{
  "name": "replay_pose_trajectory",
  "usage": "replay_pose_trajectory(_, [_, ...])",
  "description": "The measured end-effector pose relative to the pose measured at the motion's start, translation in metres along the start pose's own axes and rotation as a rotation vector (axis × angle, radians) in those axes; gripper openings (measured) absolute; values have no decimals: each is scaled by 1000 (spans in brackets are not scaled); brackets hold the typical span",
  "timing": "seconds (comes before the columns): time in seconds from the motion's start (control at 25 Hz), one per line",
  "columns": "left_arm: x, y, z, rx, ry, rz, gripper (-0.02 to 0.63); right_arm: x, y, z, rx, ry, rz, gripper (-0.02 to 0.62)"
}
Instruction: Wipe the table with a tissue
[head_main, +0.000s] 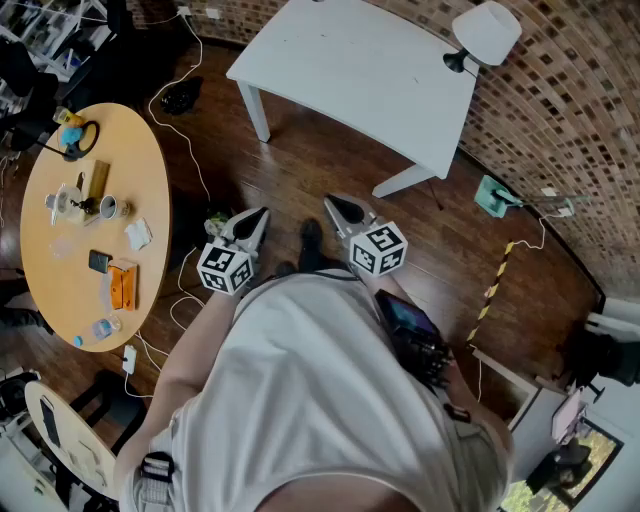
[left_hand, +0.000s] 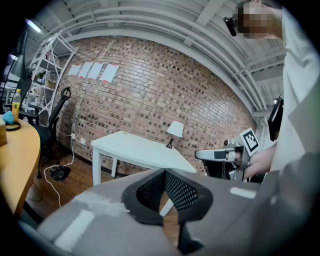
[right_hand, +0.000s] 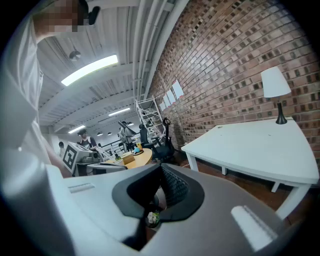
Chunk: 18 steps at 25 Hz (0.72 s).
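I hold both grippers at chest height over the wooden floor, away from both tables. My left gripper (head_main: 262, 213) (left_hand: 164, 171) is shut with nothing between its jaws. My right gripper (head_main: 333, 203) (right_hand: 160, 167) also has its jaws together and empty. A white rectangular table (head_main: 350, 70) (left_hand: 135, 150) (right_hand: 260, 145) stands ahead against the brick wall. To the left is a round wooden table (head_main: 95, 290) with a small white folded piece that looks like a tissue (head_main: 138, 234) among several small items.
A white lamp (head_main: 485, 35) (left_hand: 174, 130) (right_hand: 276, 82) stands at the white table's far corner. Cables (head_main: 170, 100) trail on the floor between the tables. A teal object (head_main: 492, 195) and yellow-black tape (head_main: 492, 290) lie at the right. A chair (head_main: 60, 430) sits lower left.
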<state>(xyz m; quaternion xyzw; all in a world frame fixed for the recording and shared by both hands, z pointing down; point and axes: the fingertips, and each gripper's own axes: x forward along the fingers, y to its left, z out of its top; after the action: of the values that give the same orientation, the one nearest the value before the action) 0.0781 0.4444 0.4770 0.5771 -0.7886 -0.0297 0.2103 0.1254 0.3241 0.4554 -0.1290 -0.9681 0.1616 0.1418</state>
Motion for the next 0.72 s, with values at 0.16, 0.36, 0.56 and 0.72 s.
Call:
replay_pose_trajectory(0.16, [35,24,22,1,-5,52,5,30,-37,33,-17,-7,53,8])
replay_pose_trajectory(0.36, [54,63,44,-28,-8,146,5,83,-50,61,-39,37,167,8])
replay_pose_trajectory(0.56, [26,90,43,-79,-7,283,6,132,-12,53,-49,153,342,8])
replay_pose_trajectory(0.72, [-25,113,17,-103,75,467,6,153,21,46,-69,228,484,8])
